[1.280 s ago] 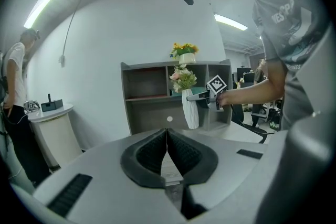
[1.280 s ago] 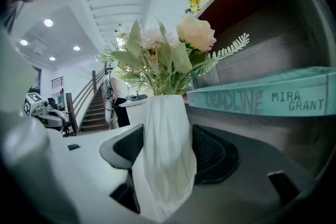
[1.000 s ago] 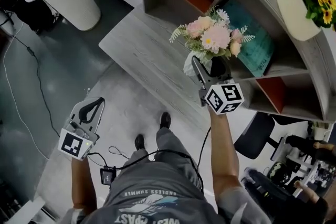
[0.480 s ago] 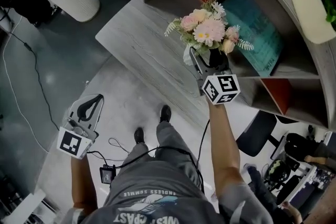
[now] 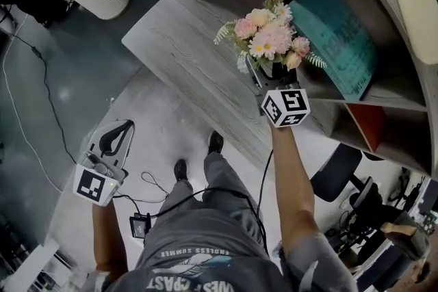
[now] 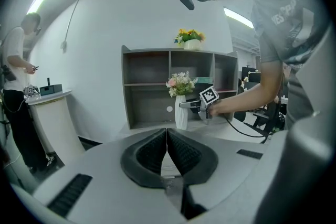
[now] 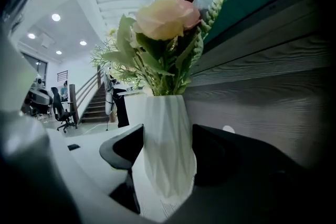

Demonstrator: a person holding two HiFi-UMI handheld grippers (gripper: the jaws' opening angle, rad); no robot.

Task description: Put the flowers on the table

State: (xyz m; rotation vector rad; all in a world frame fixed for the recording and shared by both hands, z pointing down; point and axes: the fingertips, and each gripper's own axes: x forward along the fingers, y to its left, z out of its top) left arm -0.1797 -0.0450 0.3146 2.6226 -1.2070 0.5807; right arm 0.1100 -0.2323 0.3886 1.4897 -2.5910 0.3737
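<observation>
While the white vase [image 6: 181, 112] of pink and cream flowers [image 5: 268, 34] is over the table [image 5: 185, 58], I wouldn't call the job done, because the right hand-held gripper [image 5: 263, 75] has its jaws spread wide around the vase's body and pinching it from both sides. From where the left gripper view looks across, the vase stands upright at the far edge of the table, just in front of the grey shelf unit [image 6: 173, 51], with the person's arm stretched out level behind it. Whether its base is actually resting on the tabletop or hanging just above it, I can't make out from any angle. The left hand-held gripper [image 6: 167, 136] hangs low at the person's side, well apart from the table, its jaws pressed together with nothing between them, so it plays no part for now. A second pot of yellow flowers [image 6: 190, 38] sits on top of the shelf unit, untouched. As I judge it, the carrying is as good as finished: what's left is to make sure the vase sits firmly on the table, let the jaws go off it, and draw the right arm back without tipping the vase.
</observation>
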